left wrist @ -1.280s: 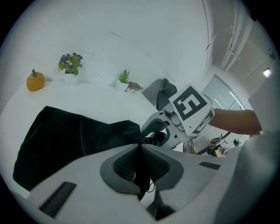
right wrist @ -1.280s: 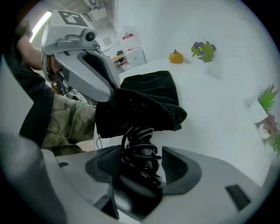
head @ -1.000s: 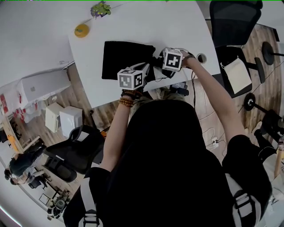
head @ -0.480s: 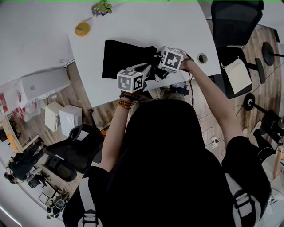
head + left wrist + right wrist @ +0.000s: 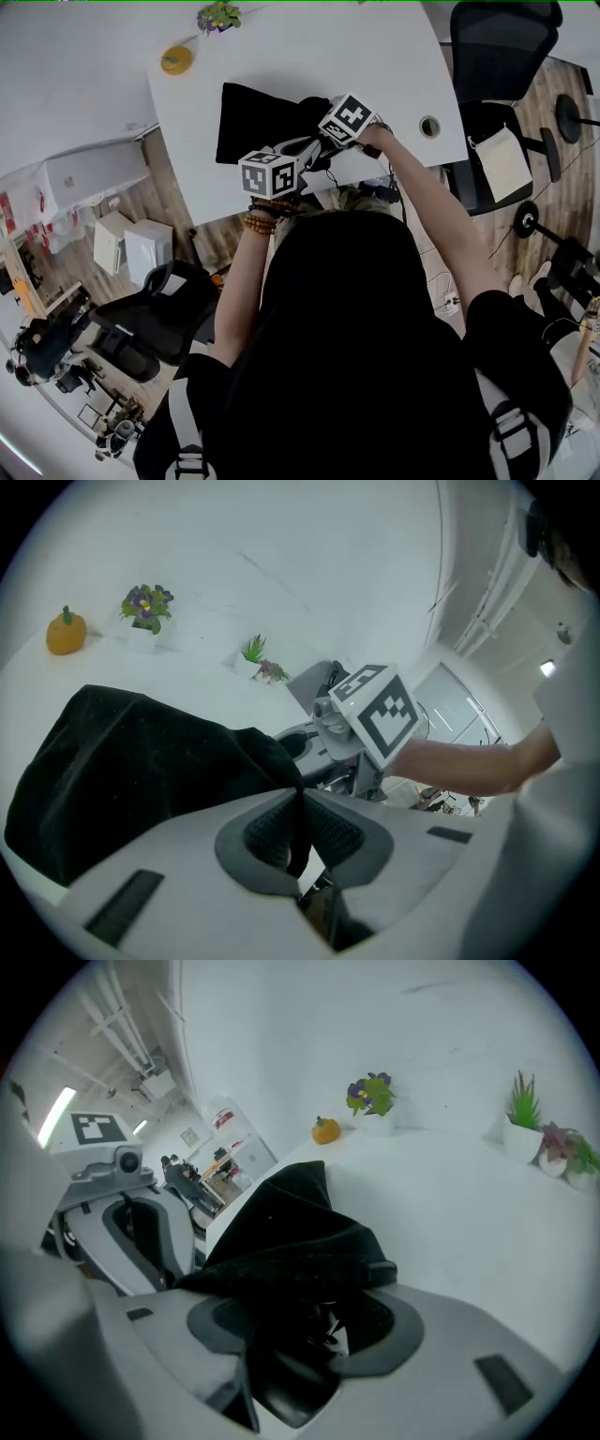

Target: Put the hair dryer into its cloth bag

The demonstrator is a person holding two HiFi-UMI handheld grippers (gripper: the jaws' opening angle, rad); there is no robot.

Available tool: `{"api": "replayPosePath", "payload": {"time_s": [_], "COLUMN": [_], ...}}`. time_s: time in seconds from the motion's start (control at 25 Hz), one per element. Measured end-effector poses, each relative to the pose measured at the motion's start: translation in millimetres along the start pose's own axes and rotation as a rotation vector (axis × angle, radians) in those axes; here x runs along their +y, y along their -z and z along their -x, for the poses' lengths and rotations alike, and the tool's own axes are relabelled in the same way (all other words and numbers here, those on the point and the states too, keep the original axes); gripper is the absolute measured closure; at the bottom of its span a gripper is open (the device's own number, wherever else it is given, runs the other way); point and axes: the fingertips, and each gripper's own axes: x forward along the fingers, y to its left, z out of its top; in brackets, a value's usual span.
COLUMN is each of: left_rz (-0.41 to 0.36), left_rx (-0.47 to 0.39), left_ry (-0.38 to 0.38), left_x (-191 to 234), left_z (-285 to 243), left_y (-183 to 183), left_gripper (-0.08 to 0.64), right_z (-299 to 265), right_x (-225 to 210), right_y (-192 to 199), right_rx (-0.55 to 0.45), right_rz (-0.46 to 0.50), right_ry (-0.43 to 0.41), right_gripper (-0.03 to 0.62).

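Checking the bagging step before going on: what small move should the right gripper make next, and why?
Probably ease the hair dryer a little deeper into the cloth bag. The left gripper is shut on the bag's edge, holding it raised. The right gripper grips the dark hair dryer with cloth draped only over its front, so it seems barely inside.

I'm looking at a plain black cloth bag (image 5: 253,122), a white counter (image 5: 375,56), and an orange pumpkin (image 5: 175,61) wearing a green stem.

The cloth bag (image 5: 281,1232) hides most of the hair dryer (image 5: 286,1387) in the right gripper view
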Motion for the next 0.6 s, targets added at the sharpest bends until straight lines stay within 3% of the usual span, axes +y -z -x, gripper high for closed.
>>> {"api": "replayPosePath", "payload": {"time_s": [0.16, 0.28, 0.36, 0.48, 0.6], "left_rz": [0.023, 0.073, 0.087, 0.081, 0.077], "left_rx": [-0.012, -0.019, -0.015, -0.008, -0.009], "left_ry": [-0.016, -0.049, -0.060, -0.061, -0.054], "left_x": [4.7, 16.1, 20.7, 22.1, 18.6], "left_z": [0.7, 0.7, 0.7, 1.5, 1.7], "left_y": [1.3, 6.1, 8.2, 9.0, 9.3], "left_gripper": [0.520, 0.520, 0.520, 0.520, 0.520], "right_z": [-7.2, -6.0, 2.3, 25.2, 51.4], "right_x": [-14.6, -24.0, -19.8, -5.1, -1.9], "right_y": [-4.3, -3.3, -4.0, 3.0, 29.3], "right_rx": [-0.068, -0.184, -0.262, -0.311, -0.317], "right_rz": [-0.167, -0.253, -0.225, -0.078, 0.020], "right_ry": [0.065, 0.103, 0.058, -0.016, -0.011], "right_gripper": [0.333, 0.341, 0.351, 0.337, 0.337]}}
